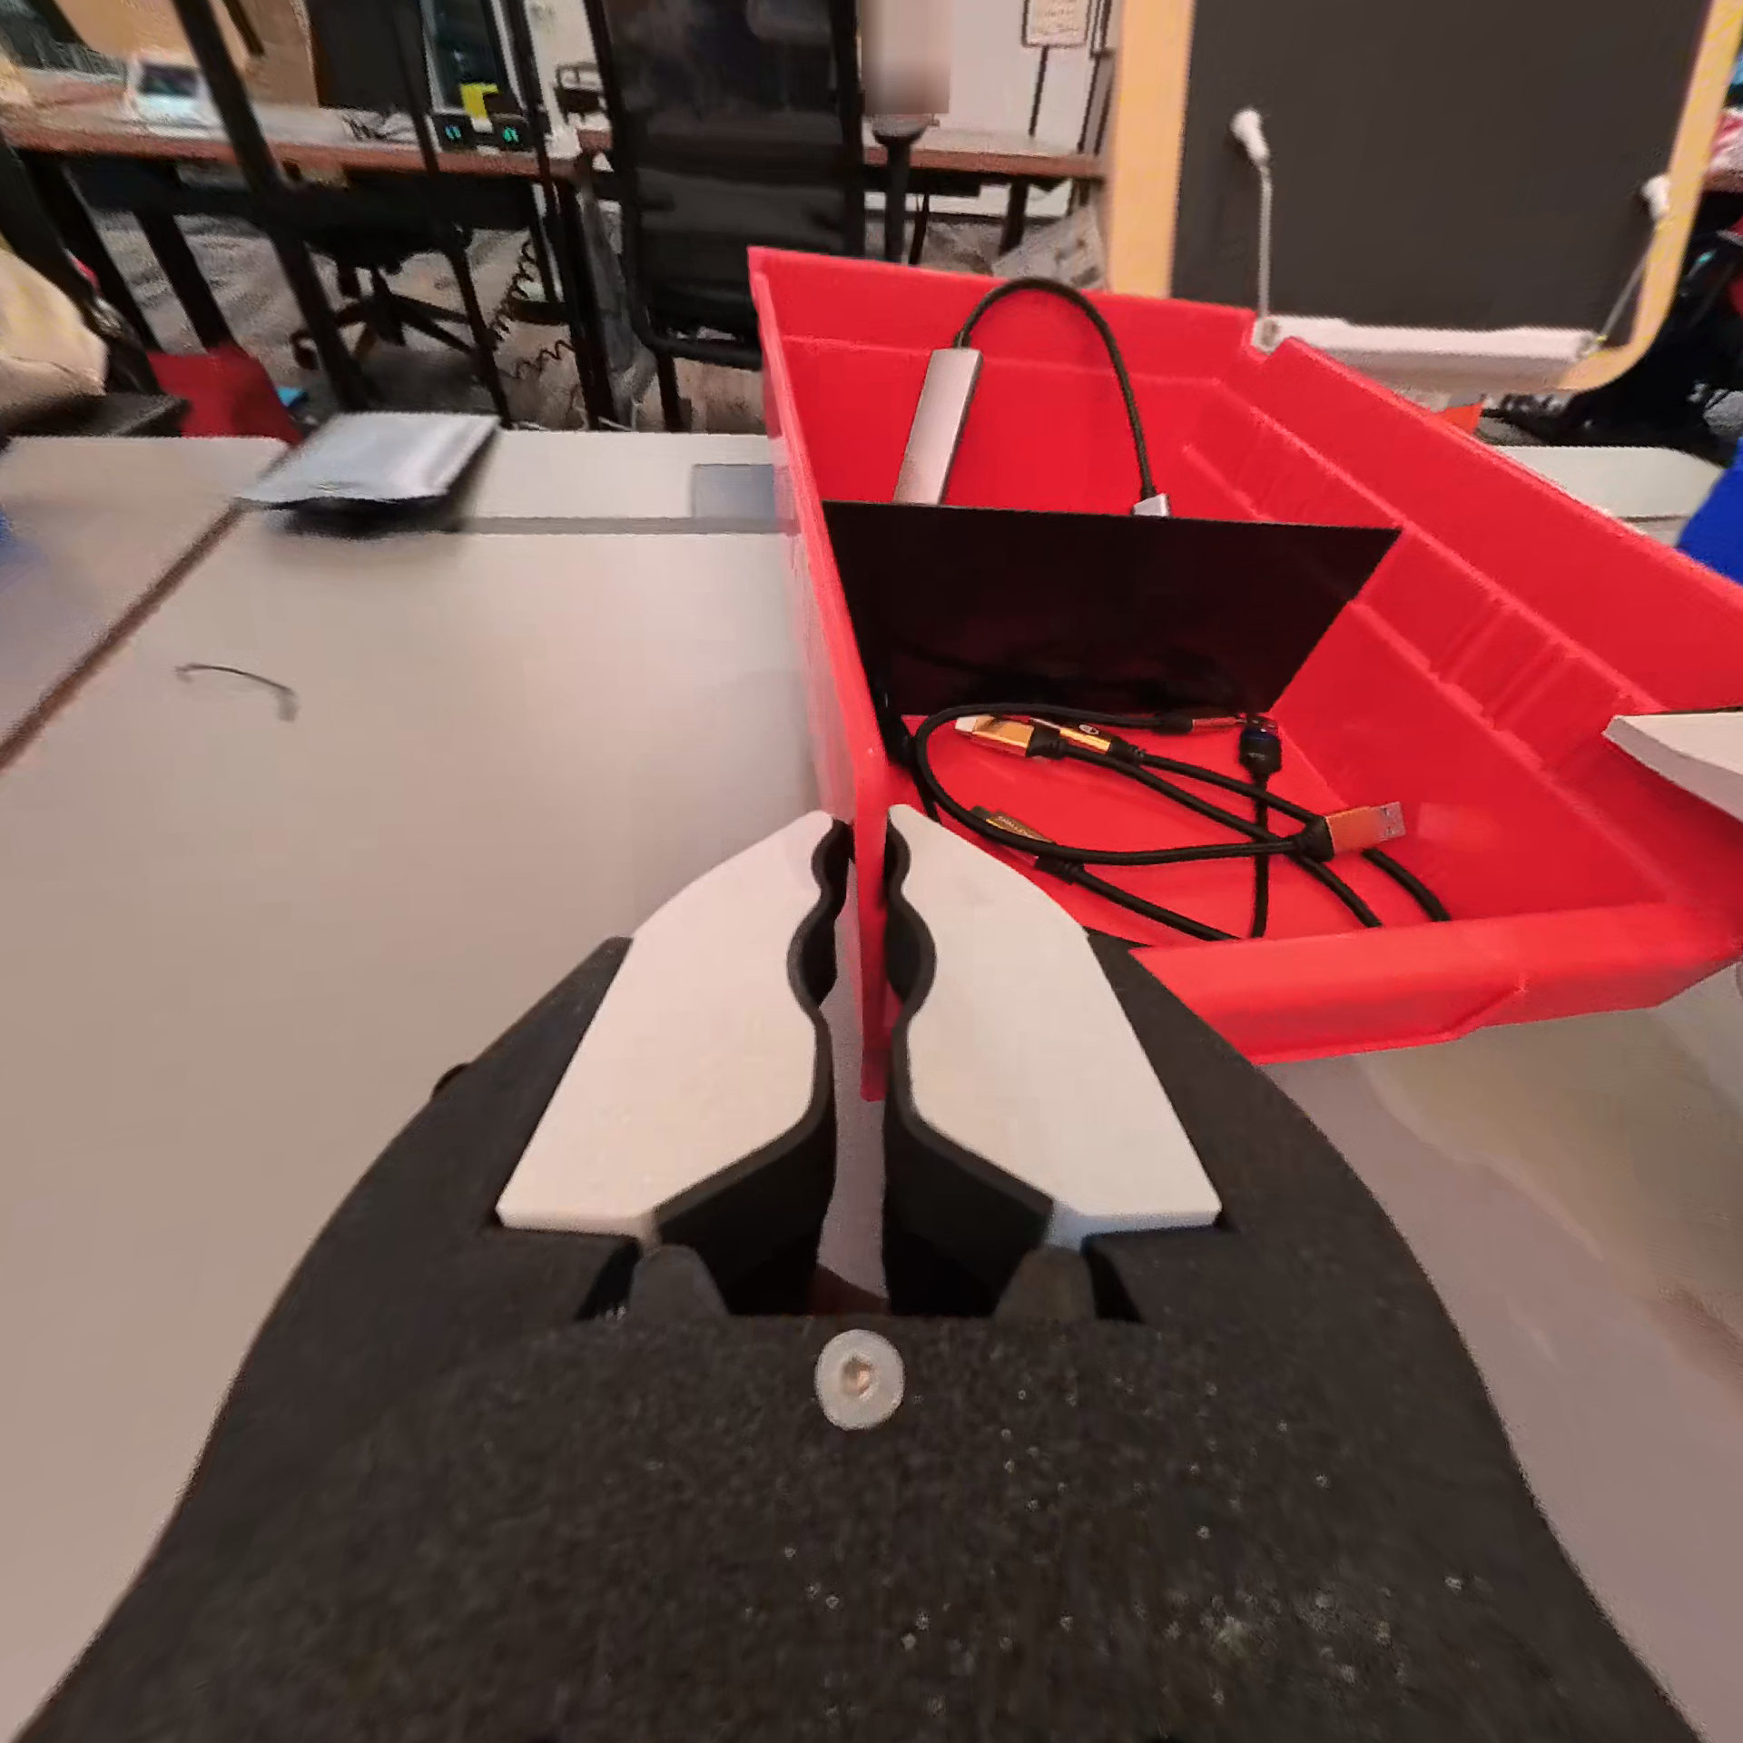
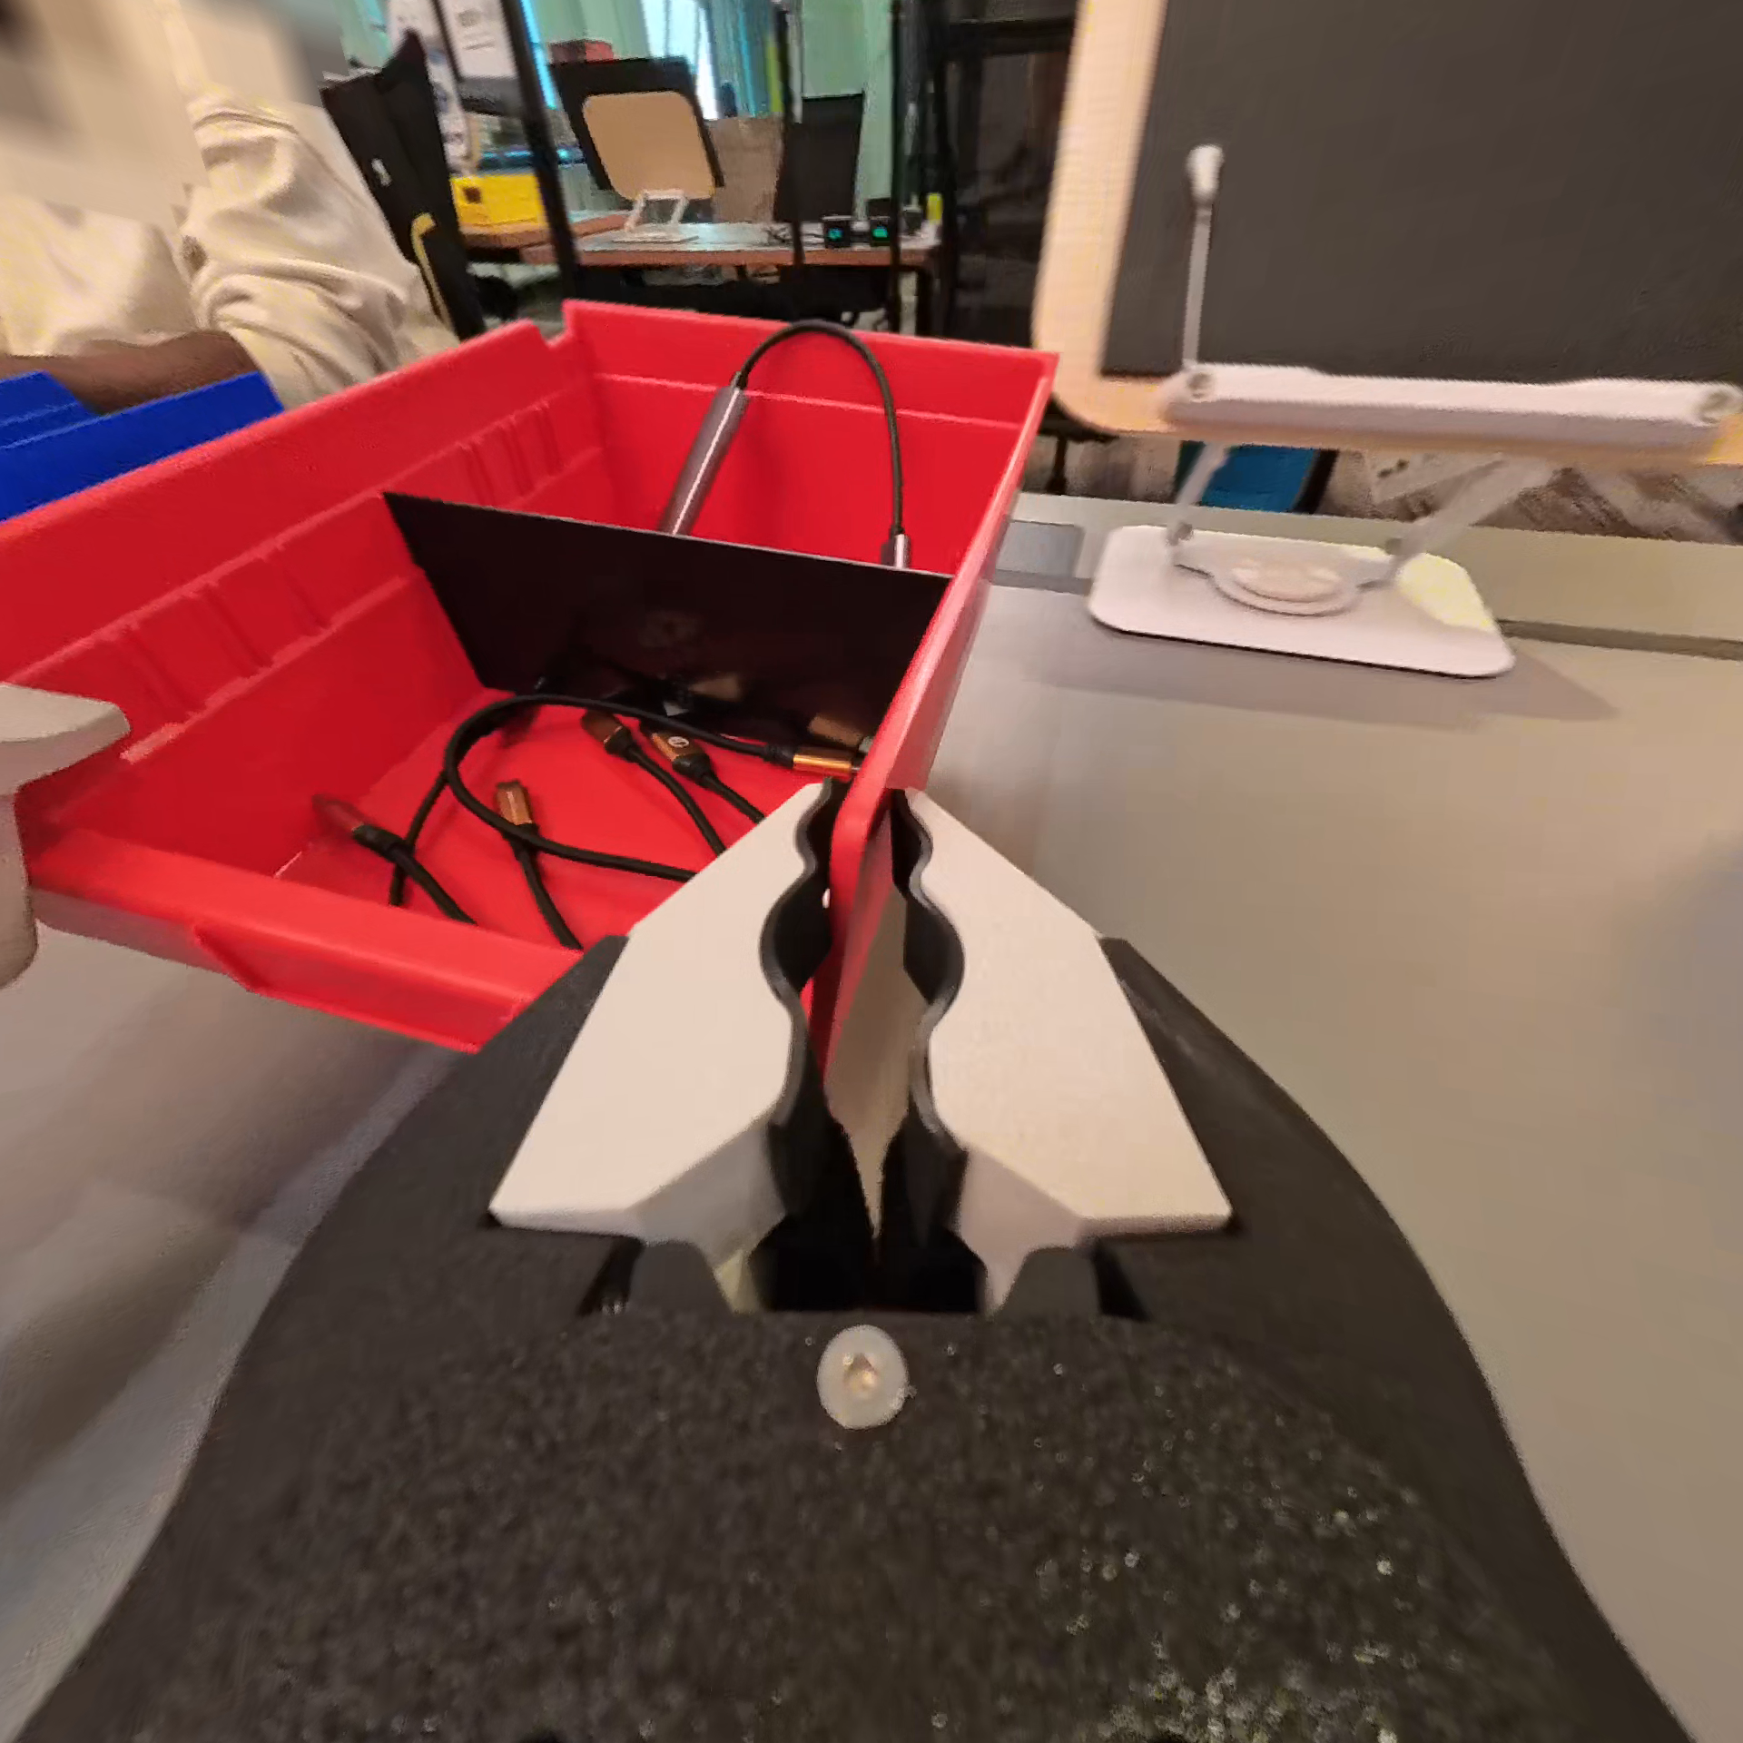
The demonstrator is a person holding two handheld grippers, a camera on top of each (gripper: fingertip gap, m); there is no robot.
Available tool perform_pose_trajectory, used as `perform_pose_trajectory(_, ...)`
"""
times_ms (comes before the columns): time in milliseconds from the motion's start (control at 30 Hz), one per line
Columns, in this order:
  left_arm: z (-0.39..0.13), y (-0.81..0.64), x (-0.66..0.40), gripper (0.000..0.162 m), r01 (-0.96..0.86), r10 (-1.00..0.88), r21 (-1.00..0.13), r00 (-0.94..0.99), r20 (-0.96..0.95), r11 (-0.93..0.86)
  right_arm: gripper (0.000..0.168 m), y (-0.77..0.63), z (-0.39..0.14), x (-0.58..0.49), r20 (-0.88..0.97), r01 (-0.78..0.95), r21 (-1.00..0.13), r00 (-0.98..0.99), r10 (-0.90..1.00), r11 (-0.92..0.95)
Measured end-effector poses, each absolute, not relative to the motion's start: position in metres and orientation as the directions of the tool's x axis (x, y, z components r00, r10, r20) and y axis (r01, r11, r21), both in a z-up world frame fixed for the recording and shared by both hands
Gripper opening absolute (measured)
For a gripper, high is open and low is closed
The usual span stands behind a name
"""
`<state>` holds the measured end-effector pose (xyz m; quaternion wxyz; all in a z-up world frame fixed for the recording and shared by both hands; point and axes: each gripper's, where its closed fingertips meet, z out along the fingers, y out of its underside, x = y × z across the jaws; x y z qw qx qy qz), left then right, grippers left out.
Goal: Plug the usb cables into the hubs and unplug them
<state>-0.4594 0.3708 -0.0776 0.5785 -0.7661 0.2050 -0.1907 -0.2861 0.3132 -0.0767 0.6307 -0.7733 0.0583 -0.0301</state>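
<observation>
A red plastic bin (image 1: 1320, 990) stands on the grey table, split by a black divider (image 1: 1085, 604). The near compartment holds black braided cables (image 1: 1179, 830) with gold plugs. The far compartment holds a grey hub (image 1: 929, 424) with a short cable. My left gripper (image 1: 868, 849) is shut on the bin's left side wall near its front corner. My right gripper (image 2: 863, 802) is shut on the bin's right side wall (image 2: 854, 905) near its front corner. The cables (image 2: 566, 821), divider (image 2: 679, 613) and hub (image 2: 703, 462) also show in the right wrist view.
A white stand (image 2: 1302, 604) sits on the table to the right of the bin. A blue bin (image 2: 113, 434) and a person's sleeve (image 2: 283, 255) are at the left. A dark flat pouch (image 1: 377, 462) lies at the table's far left. Chairs and desks stand behind. Across from one pair of fingers to the other is roughly 20 cm.
</observation>
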Motion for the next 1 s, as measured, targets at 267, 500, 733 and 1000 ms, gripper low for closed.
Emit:
perform_pose_trajectory(267, -0.103, 0.406, -0.518, 0.004, -0.016, -0.507, -0.946, 0.847, 0.159, -0.324, 0.011, 0.345, -0.106, -0.343, -0.035, -0.051, -0.955, 0.998, -0.061, -0.291)
perform_pose_trajectory(500, -0.126, 0.415, -0.520, 0.003, -0.081, -0.446, -0.920, 0.888, 0.108, -0.384, 0.014, 0.346, -0.118, -0.345, 0.096, 0.099, -0.940, 0.995, 0.023, -0.327)
perform_pose_trajectory(733, -0.077, 0.413, -0.525, 0.016, 0.115, -0.435, -0.970, 0.878, 0.200, -0.213, 0.019, 0.320, -0.091, -0.349, 0.304, 0.307, -0.931, 0.951, 0.047, -0.197)
perform_pose_trajectory(1000, -0.037, 0.384, -0.528, 0.018, 0.115, -0.343, -0.993, 0.932, 0.116, -0.024, 0.022, 0.266, -0.051, -0.302, 0.330, 0.337, -0.938, 0.940, 0.087, -0.086)
